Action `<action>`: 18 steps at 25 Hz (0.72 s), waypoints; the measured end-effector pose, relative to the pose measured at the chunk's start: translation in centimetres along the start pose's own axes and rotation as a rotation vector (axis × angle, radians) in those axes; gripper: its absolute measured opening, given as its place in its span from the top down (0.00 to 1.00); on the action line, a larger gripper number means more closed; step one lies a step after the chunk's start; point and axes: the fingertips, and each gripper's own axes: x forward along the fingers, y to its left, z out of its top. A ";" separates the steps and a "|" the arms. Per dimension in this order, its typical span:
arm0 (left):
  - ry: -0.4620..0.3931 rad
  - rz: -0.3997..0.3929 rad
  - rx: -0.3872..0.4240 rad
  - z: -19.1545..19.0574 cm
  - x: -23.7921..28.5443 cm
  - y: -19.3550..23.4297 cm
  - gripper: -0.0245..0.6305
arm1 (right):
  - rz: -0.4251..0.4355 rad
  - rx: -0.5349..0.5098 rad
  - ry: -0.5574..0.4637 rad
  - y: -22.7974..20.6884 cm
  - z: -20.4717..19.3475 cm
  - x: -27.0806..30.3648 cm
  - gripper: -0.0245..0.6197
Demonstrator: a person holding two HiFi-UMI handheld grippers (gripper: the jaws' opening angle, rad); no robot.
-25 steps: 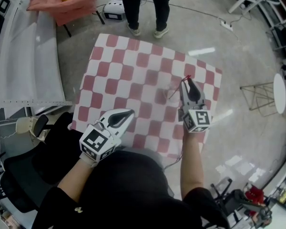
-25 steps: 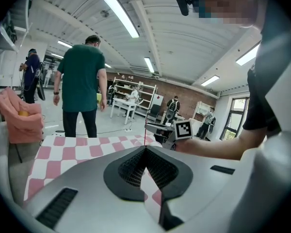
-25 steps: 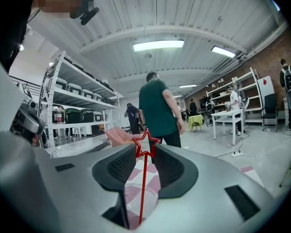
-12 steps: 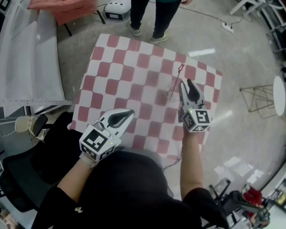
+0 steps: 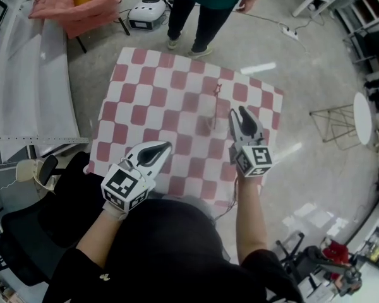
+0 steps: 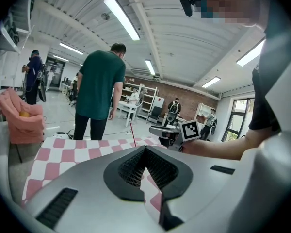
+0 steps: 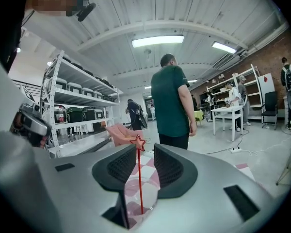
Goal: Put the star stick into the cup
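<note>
The star stick, a thin red rod with a small star on top, stands nearly upright in a clear cup on the red-and-white checkered table. My right gripper is open just to the right of the cup, touching neither cup nor stick. In the right gripper view the stick rises from the cup in the gap of the right gripper. My left gripper hovers shut over the table's near left part, holding nothing. The left gripper view shows the left gripper with its jaws together.
A person in a green top stands at the table's far edge. A pink chair and a white device are on the floor beyond. A black office chair is at my left, and a wire stand to the right.
My right gripper let go of the star stick, opened and drew back toward me. The stick went from slanted in the jaws to standing in the cup. The left gripper hardly moved.
</note>
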 end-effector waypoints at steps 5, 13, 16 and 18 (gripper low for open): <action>-0.050 -0.005 0.018 1.7 0.2 -2.3 0.90 | 0.029 -0.017 -0.012 1.5 2.0 -4.0 0.82; -0.089 -0.049 0.058 3.5 1.2 -7.6 0.90 | 0.028 0.002 -0.035 3.6 4.5 -11.4 0.91; -0.094 -0.064 0.082 3.9 1.7 -9.4 0.90 | 0.025 0.009 -0.045 4.1 5.2 -14.1 0.92; -0.095 -0.074 0.094 4.1 2.0 -10.4 0.90 | 0.021 0.016 -0.052 4.3 5.7 -15.7 0.93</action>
